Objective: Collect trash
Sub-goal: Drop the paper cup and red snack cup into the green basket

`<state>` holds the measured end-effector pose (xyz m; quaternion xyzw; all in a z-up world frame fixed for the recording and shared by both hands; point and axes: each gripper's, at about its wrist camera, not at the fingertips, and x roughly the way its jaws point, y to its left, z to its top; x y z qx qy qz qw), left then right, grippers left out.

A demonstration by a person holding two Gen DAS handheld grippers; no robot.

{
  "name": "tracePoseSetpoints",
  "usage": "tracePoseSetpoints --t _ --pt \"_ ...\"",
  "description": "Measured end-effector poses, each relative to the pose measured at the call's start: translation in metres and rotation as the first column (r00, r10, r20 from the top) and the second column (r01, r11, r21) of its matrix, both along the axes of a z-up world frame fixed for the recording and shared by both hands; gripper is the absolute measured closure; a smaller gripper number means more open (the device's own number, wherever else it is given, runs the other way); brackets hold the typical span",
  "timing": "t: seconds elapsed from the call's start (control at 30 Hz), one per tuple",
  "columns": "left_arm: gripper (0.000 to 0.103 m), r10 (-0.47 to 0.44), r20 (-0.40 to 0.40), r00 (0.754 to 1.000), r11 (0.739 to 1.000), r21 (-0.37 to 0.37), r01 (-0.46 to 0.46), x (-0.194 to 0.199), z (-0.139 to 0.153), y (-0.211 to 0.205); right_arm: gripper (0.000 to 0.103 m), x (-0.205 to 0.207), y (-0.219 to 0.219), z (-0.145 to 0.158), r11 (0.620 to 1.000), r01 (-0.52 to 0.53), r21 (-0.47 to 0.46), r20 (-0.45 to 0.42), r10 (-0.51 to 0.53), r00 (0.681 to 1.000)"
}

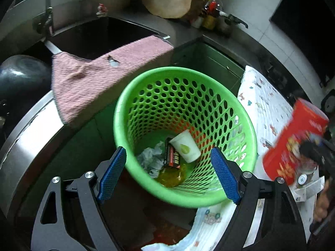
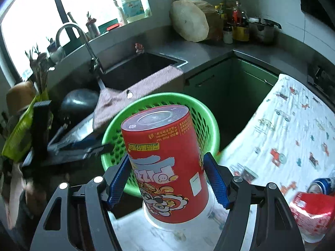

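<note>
A green perforated basket (image 1: 125,108) stands on the floor by the counter. It holds a white paper cup (image 1: 185,146), a dark wrapper (image 1: 172,156), crumpled tissue (image 1: 151,159) and a yellow wrapper (image 1: 171,175). My left gripper (image 1: 168,149) hovers over the basket's near rim, open, with nothing held between its blue pads. My right gripper (image 2: 166,158) is shut on a red printed drink cup (image 2: 163,156), gripped upside down at its sides, just in front of the basket (image 2: 167,98). In the left wrist view that red cup (image 1: 293,140) shows blurred at the right edge.
A cloth printed with small vehicles (image 2: 282,125) covers the surface at right, with a second red cup (image 2: 312,211) lying on it. A pink towel (image 1: 94,79) hangs over the sink (image 2: 138,67) edge. Bottles and a pot (image 2: 261,29) stand on the far counter.
</note>
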<state>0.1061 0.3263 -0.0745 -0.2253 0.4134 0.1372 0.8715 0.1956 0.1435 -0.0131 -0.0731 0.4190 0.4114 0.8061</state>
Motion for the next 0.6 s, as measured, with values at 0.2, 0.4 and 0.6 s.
tracePoseSetpoints --t 0.2,0.4,0.6 --pt "0.021 0.02 0.012 1.0 1.0 0.013 -0.02 -0.016 0.005 0.002 0.036 0.007 0.027 -0.009 1.0 0.008 0.018 -0.006 -0.008 1.0" --pt "0.021 0.019 0.008 1.0 1.0 0.016 -0.02 -0.021 0.004 0.001 0.026 0.009 0.044 -0.02 0.999 0.01 0.035 -0.043 -0.008 0.999" --pt "0.021 0.023 0.004 1.0 1.0 0.008 -0.023 -0.024 0.002 0.0 0.024 -0.003 0.042 -0.013 1.0 -0.015 0.024 -0.011 0.015 1.0"
